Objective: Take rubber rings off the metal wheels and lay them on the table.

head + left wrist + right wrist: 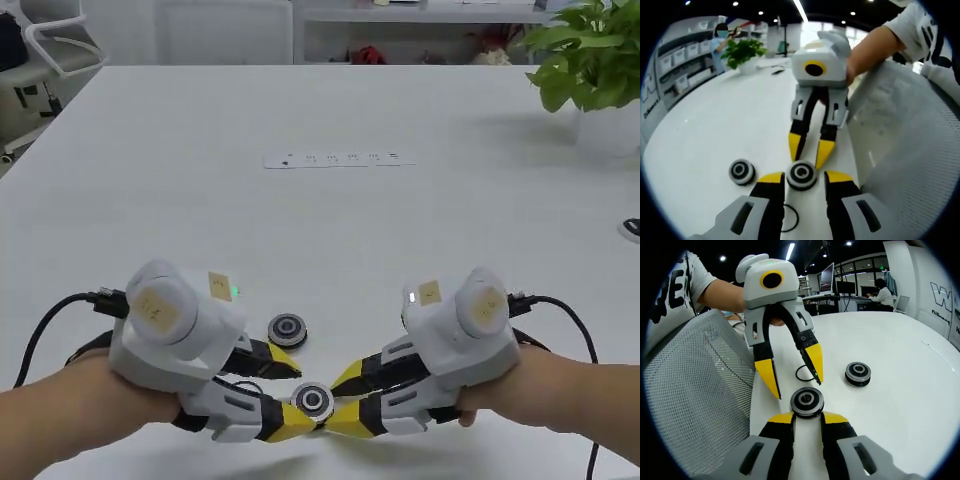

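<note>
Metal wheel (313,400) between left gripper (797,388), right gripper (805,161)

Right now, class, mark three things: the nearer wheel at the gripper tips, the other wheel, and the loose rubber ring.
Nearer wheel (313,400): head view, on its centre hub.
Other wheel (287,328): head view, on its centre hub.
Loose rubber ring (797,375): right gripper view, on its left arc.

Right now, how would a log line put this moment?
wheel between both grippers' tips | left gripper open | right gripper grip unclear | ring loose on table | second wheel nearby
</note>
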`<move>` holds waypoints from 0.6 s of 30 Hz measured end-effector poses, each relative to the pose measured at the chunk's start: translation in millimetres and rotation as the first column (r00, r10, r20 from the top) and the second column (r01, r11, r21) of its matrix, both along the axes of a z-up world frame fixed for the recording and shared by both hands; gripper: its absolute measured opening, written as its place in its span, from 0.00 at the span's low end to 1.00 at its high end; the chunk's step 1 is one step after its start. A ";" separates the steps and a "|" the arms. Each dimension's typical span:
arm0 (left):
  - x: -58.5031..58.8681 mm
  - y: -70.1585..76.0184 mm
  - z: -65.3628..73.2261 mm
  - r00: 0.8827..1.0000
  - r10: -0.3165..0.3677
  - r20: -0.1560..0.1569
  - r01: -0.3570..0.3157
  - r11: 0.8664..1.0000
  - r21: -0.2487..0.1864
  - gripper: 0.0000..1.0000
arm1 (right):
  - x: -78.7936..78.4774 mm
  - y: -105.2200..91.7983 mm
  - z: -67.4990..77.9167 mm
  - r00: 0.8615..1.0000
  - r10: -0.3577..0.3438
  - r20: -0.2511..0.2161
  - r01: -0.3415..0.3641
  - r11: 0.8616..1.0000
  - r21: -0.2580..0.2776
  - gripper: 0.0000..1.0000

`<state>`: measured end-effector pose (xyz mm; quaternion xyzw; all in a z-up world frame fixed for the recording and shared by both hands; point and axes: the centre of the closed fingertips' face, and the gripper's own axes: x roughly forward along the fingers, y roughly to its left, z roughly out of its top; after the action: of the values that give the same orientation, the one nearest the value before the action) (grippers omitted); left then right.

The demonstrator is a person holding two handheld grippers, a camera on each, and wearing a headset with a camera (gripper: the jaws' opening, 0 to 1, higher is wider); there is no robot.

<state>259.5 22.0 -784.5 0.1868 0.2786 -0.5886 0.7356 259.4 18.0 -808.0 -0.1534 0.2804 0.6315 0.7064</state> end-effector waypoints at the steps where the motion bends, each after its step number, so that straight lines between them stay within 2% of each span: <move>1: -0.2 -0.7 -0.2 1.000 -0.001 -0.001 0.001 1.000 0.000 0.31 | 0.0 -0.1 0.0 1.000 -0.001 -0.002 0.001 1.000 0.001 0.17; 9: -0.7 -3.4 -6.2 1.000 -0.005 -0.004 0.005 1.000 0.017 0.25 | -0.1 0.1 0.0 1.000 -0.004 -0.002 0.004 1.000 0.005 0.17; 18: 2.0 -5.7 -6.2 1.000 0.012 -0.008 -0.012 1.000 0.008 0.18 | -0.2 0.4 0.0 1.000 -0.006 -0.005 0.006 1.000 0.009 0.17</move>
<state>261.4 16.3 -790.8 0.1856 0.2849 -0.5838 0.7372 259.2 18.4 -808.0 -0.1476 0.2797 0.6310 0.7084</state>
